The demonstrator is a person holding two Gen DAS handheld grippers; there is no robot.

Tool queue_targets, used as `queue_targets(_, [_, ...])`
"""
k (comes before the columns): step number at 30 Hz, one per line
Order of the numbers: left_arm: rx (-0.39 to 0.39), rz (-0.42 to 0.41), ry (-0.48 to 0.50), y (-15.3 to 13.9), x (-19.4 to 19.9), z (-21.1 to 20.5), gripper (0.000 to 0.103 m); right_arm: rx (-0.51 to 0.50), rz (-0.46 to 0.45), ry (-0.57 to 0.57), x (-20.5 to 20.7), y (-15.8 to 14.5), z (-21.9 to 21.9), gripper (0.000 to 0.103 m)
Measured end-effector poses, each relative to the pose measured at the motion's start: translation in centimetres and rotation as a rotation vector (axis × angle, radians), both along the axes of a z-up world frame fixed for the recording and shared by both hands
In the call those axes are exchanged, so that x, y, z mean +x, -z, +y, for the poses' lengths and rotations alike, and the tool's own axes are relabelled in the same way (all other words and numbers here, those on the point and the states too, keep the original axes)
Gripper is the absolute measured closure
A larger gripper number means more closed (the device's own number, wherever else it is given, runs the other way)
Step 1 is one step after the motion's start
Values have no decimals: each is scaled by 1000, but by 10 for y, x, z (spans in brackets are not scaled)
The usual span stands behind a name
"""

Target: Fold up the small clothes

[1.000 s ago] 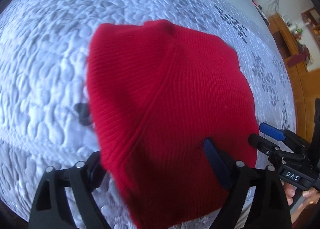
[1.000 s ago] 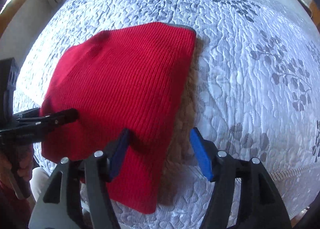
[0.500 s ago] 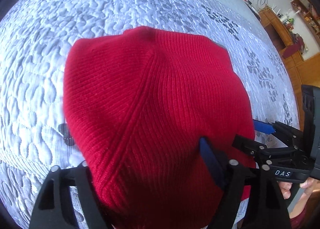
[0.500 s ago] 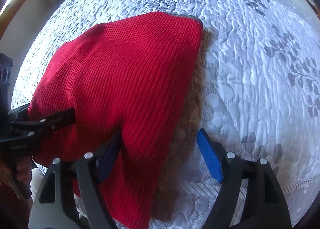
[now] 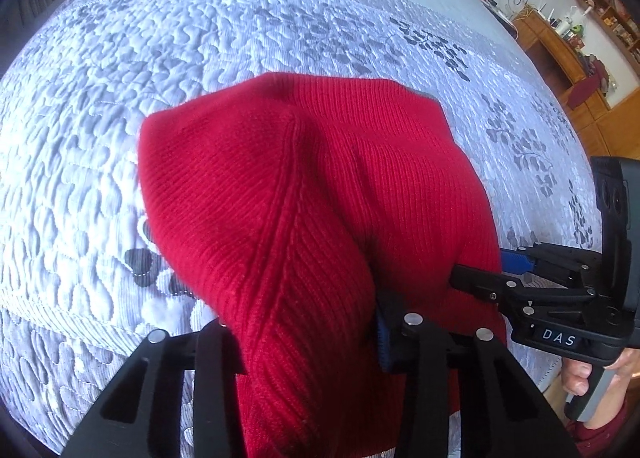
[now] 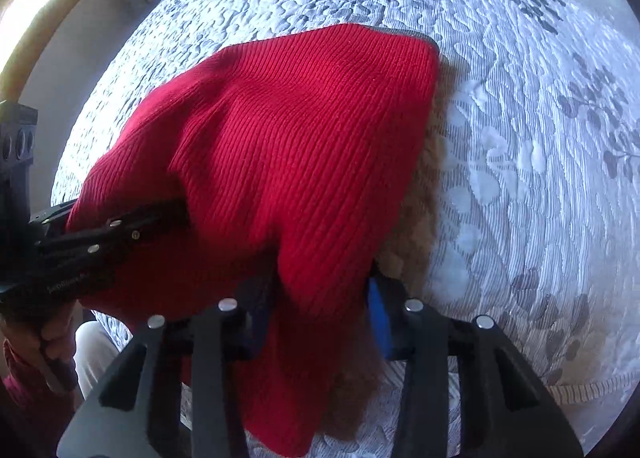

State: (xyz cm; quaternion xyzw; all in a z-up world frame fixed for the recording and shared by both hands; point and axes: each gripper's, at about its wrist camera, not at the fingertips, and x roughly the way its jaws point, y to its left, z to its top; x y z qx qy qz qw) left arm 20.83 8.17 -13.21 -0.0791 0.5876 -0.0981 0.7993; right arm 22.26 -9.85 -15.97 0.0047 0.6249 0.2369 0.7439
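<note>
The near edge of the red hat (image 5: 304, 193) is now pinched by both grippers, left (image 5: 308, 334) and right (image 6: 320, 306), and lifted off the bed (image 5: 200, 37), where the far edge lies; folding can begin.

Quilted white bedspread (image 5: 248, 33) with grey leaf print, spread over a bed, stitched border band running along its near edge. Red ribbed knit beanie (image 5: 320, 193) with its far end resting on the quilt, near end raised above the border band. Brownish fuzzy lining (image 6: 416, 193) showing along the beanie's right edge.
</note>
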Motion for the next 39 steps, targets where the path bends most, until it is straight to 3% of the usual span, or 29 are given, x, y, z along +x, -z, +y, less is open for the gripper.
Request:
queue_targets(22, [-57,-45,-11,-19,-23,-8,66,24,-49,-7,-15,-30,-12,73])
queue_targets(39, [-94,-105,119,-62,-26,-115,68,-9,-185,15,-42,-95,-92,77])
